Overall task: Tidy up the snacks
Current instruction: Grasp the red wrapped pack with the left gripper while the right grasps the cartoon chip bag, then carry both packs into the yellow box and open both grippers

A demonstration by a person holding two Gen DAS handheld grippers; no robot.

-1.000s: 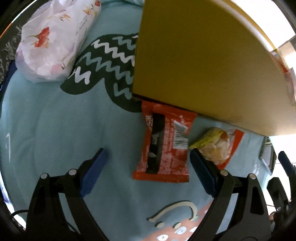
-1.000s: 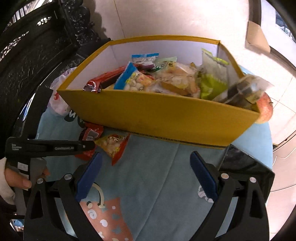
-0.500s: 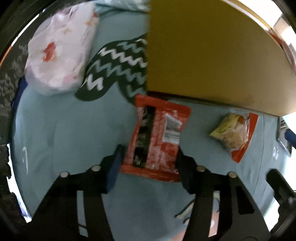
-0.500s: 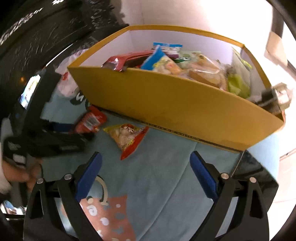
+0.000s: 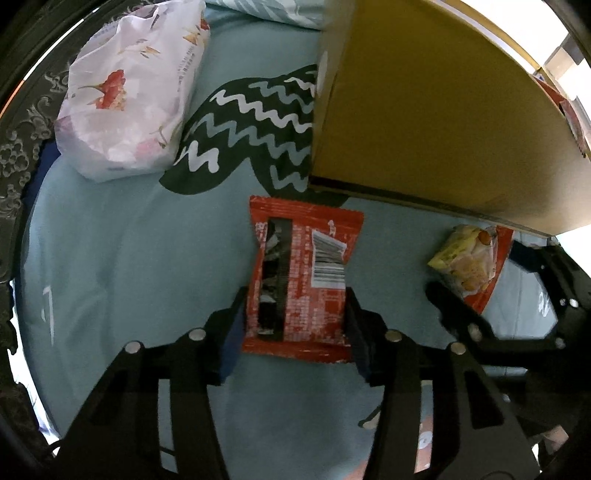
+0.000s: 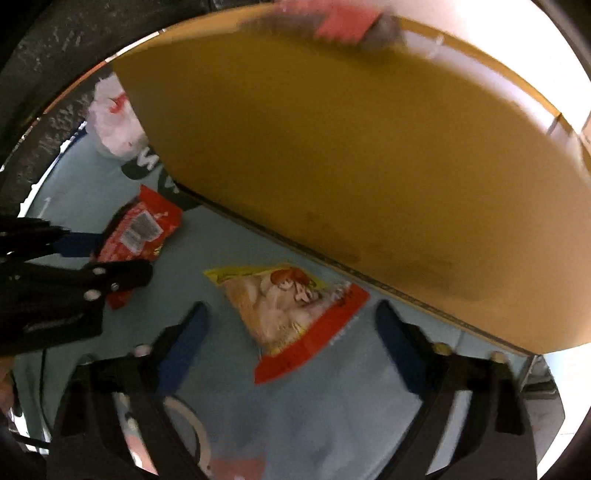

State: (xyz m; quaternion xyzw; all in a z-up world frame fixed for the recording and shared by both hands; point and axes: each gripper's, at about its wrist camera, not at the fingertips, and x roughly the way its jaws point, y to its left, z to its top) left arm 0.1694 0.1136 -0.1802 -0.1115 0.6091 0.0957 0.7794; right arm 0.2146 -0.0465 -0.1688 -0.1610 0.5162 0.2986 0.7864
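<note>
A white floral plastic bag (image 5: 129, 92) lies far left on the pale blue patterned cloth (image 5: 122, 258). The left hand-held gripper (image 5: 295, 325) pinches a flat red foil snack packet (image 5: 301, 273), its jaws easing apart. Right of it, a yellow-and-red clear snack pouch (image 6: 288, 314) lies between the closing, untouching jaws of the right hand-held gripper (image 6: 291, 328). A tall yellow cardboard box (image 6: 351, 166) stands just behind.

Hidden and blurred parts

The yellow box (image 6: 369, 166) hides its own contents from both wrist views; a smeared reddish shape (image 6: 343, 22) on its rim may be a packet.
</note>
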